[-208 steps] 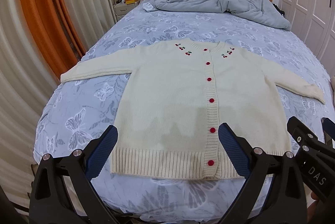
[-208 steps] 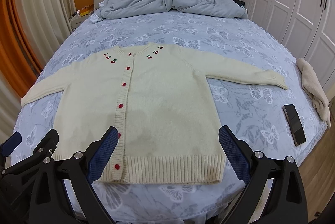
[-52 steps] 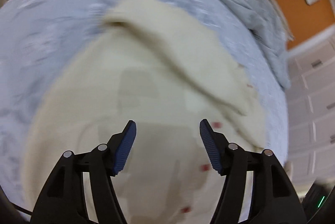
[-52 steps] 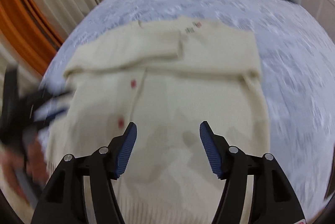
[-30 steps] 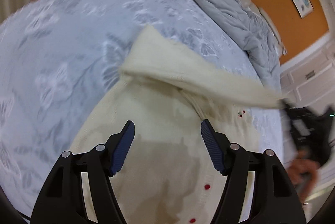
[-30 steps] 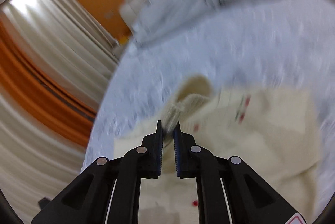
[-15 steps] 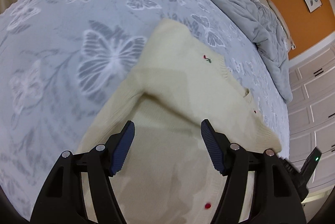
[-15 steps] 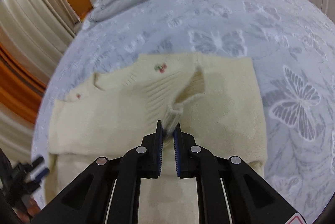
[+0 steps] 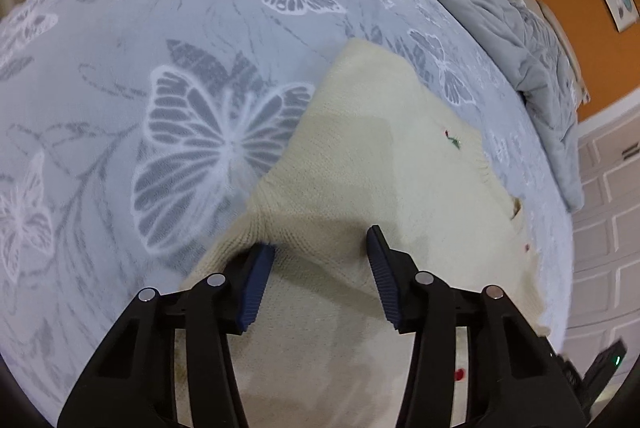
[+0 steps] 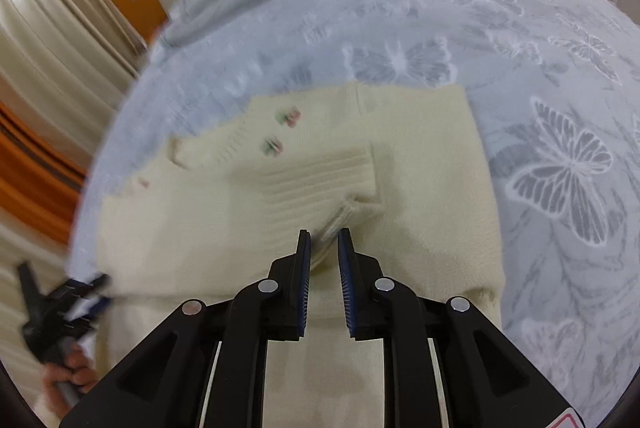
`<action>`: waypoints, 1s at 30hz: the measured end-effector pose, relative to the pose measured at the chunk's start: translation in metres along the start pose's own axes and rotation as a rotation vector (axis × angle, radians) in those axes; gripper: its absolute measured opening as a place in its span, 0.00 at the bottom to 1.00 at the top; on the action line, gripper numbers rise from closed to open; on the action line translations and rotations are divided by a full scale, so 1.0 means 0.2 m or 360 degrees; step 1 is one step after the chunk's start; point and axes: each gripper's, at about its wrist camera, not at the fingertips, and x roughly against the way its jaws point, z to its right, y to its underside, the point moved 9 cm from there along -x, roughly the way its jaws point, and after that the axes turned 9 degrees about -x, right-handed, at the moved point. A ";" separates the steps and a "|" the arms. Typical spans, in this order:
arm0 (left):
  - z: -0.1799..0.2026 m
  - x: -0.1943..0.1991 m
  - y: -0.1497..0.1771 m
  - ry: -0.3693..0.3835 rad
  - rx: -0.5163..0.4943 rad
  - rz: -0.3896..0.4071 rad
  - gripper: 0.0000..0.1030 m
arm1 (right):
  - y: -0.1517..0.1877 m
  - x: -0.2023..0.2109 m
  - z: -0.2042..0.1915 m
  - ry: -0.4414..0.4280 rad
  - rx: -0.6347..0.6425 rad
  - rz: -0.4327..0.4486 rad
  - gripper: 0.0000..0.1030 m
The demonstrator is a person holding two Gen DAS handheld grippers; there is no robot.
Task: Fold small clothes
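A cream cardigan (image 9: 360, 156) with red buttons and cherry embroidery lies on the butterfly-print bed sheet (image 9: 200, 128), both sleeves folded across its chest. My left gripper (image 9: 320, 240) stands low over the folded sleeve's edge near the shoulder. Its jaws are closing with the knit fold between them, and the right pad stands off the cloth. In the right wrist view the cardigan (image 10: 420, 168) carries the ribbed cuff (image 10: 320, 180). My right gripper (image 10: 324, 231) is just opening, with the cuff's edge loose between its pads. The left gripper (image 10: 60, 304) shows there in a hand (image 10: 68, 380).
A rumpled grey duvet (image 9: 500, 8) lies at the head of the bed, under an orange wall. White wardrobe doors (image 9: 608, 228) stand at the right of the left wrist view. Cream curtains (image 10: 48, 48) hang beside the bed.
The left gripper sank onto the folded sleeve edge and its jaws narrowed. The right gripper came down with the cuff onto the chest, and its pads parted slightly.
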 end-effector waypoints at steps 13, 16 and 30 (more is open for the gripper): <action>0.06 0.02 0.02 -0.0149 -0.0250 -0.0020 0.45 | 0.04 0.02 0.08 0.0247 0.0132 -0.0034 0.19; 0.06 0.07 0.03 -0.0157 -0.0267 -0.0020 0.45 | 0.06 0.21 0.00 0.0140 0.0125 0.0051 0.21; -0.22 0.70 0.62 -0.0231 -0.0400 -0.0067 0.86 | 0.98 0.80 0.42 0.0312 0.0211 -0.0154 0.56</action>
